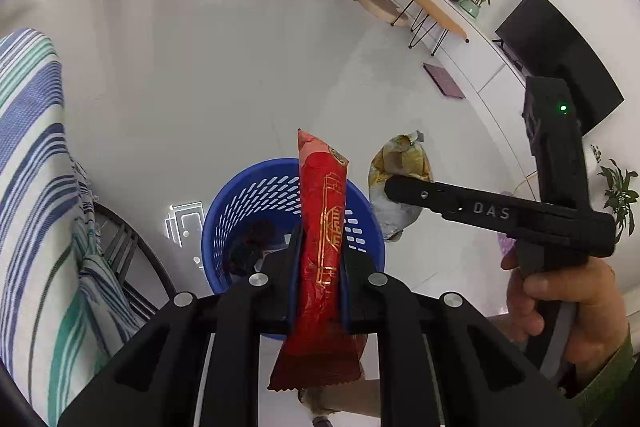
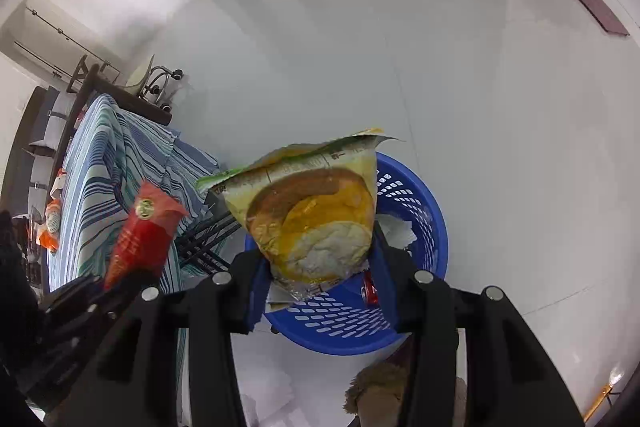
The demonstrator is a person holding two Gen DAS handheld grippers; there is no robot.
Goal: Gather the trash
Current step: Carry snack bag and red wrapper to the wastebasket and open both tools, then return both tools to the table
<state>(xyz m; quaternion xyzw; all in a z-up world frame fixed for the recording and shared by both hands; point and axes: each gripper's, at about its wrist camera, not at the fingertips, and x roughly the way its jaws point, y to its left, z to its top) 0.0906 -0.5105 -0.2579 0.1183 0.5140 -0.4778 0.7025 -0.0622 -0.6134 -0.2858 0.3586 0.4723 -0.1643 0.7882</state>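
Two items held: one wrapper per hand-held gripper, both above or near the blue basket

Left hand-held gripper [image 1: 318,263]: jaws narrow, clamped on the red wrapper [image 1: 322,239] across its middle; wrapper stands upright between the pads

Right hand-held gripper [image 2: 320,267]: jaws at medium width, pinching the lower edge of the yellow bread bag [image 2: 316,211]; bag fans out above the grip

Basket position: blue basket [image 1: 244,203] on the floor, at 12 o'clock from the left tool in its own view, directly behind the red wrapper; in the right wrist view it sits at 1 o'clock behind the bag, with paper and a red scrap already inside

Risk 1: a light, flat wrapper may flutter sideways on release and land on the floor; cause, release made off the basket centre

Risk 2: the bread bag is gripped only at its edge and may slip out early; cause, slick film and a small contact area

Risk 3: foil may cling to a pad after opening; cause, crumpled film wedged between the pads

Risk 4: the two tools are near each other and could collide over the rim

Materials: red wrapper is glossy creased film with gold print and a serrated end; bag is crinkled printed film, silver inside; basket is rigid plastic, round, with slotted walls; floor [image 1: 240,67] is smooth, reflective tile; striped cloth [image 1: 32,163] at 9 o'clock is soft woven fabric
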